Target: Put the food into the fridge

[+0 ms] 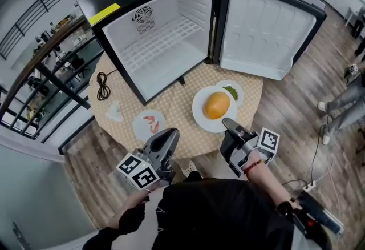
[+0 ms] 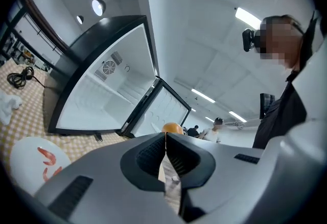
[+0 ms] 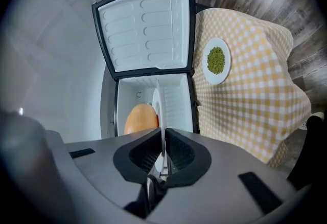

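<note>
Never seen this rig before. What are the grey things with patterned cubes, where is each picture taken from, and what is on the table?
No robot: a person holds two hand tools with jaws. One picture is from a camera on the head; the others ride on each tool. On the table stand an open fridge, a shrimp plate and a greens plate. The right gripper is shut on the rim of the large plate carrying orange food; the left gripper is shut, empty.

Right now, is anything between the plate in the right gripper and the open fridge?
Nothing visible. The plate, held at its rim by the right gripper, has only bare tablecloth between it and the fridge, whose shelf is empty. The small plate of greens sits aside, toward the door.
</note>
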### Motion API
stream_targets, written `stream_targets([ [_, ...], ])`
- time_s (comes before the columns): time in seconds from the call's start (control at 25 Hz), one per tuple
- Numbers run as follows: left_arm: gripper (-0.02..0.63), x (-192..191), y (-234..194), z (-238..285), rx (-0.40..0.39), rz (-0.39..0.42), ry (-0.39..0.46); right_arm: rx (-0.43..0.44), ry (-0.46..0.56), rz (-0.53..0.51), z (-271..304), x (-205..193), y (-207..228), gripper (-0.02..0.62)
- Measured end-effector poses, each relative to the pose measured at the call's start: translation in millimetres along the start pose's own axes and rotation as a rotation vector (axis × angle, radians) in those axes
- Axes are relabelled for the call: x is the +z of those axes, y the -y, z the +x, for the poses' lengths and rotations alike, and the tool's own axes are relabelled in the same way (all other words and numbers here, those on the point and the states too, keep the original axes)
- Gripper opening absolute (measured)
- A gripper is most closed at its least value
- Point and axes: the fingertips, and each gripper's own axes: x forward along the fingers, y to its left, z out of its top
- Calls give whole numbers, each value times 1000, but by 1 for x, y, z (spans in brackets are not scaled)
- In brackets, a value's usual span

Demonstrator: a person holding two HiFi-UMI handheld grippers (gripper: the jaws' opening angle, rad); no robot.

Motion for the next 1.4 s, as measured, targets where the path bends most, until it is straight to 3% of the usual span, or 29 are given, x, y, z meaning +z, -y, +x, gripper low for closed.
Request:
stream_targets([
  [0.4, 15, 35, -69, 40, -47, -33, 13, -114, 6, -20, 111, 48, 9, 29],
  [0.64, 14, 48, -99, 52, -56, 11, -13, -169, 49, -65, 179, 72, 22, 29],
  [0.92, 14, 40, -115, 71, -87, 45, -78, -228, 97, -8, 225, 99, 43, 28],
  [1.4, 14, 33, -135, 48, -41, 49, -97, -366, 163, 7, 290, 121, 72, 31],
])
